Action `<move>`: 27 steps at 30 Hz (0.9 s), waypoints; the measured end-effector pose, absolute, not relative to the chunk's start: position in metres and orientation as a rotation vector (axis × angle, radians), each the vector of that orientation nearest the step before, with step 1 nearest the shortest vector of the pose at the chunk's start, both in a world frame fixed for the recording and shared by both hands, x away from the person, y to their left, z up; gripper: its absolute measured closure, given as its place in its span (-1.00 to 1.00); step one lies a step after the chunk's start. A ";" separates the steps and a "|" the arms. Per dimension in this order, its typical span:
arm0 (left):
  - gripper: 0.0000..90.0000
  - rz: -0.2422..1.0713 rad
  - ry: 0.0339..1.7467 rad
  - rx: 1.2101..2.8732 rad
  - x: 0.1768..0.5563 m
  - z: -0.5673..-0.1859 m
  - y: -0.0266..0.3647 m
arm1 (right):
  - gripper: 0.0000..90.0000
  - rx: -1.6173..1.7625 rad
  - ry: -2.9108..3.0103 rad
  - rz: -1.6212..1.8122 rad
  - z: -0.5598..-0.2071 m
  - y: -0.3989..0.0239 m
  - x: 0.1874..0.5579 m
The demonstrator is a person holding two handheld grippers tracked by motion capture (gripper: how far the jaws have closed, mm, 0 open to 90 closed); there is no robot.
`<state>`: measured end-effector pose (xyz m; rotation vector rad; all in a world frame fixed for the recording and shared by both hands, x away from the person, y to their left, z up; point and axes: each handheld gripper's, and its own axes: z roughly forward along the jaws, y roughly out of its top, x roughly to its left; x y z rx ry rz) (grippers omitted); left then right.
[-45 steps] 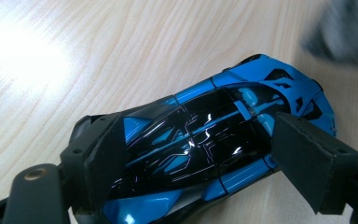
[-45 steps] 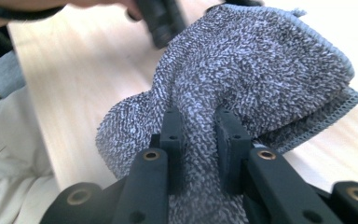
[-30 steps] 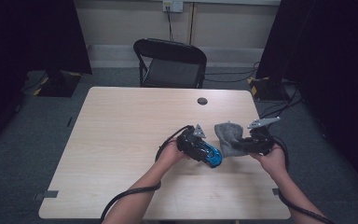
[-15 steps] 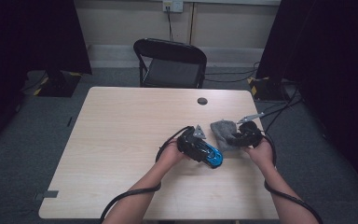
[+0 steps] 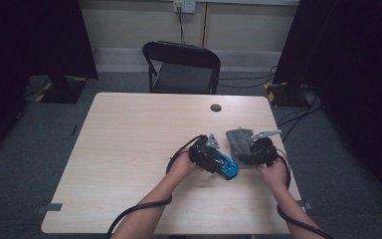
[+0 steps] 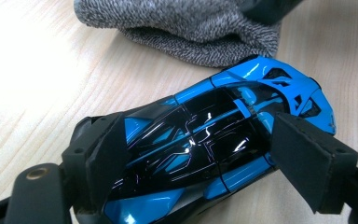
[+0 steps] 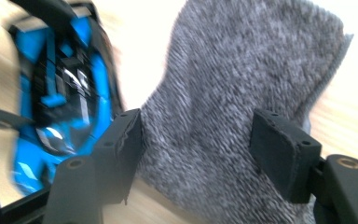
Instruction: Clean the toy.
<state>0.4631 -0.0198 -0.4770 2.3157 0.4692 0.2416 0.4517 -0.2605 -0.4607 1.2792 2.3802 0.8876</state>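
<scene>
Up close, left tongs (image 6: 191,154) clamp blue toy car (image 6: 223,135); grey cloth (image 6: 182,28) beside.

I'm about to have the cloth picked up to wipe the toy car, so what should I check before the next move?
1. Left gripper clamped on blue toy car: ok.
2. Right gripper open; its jaws have just been opening: ok.
3. Grey cloth between the right jaws: ok.
4. Right pads pressing the cloth: not ok.
5. Cloth flat on table: cannot tell, it looks bunched.
</scene>
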 end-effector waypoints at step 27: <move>-0.58 0.238 0.467 2.306 0.461 -0.478 -0.021 | -0.36 1.420 2.282 0.828 -0.464 -0.281 0.466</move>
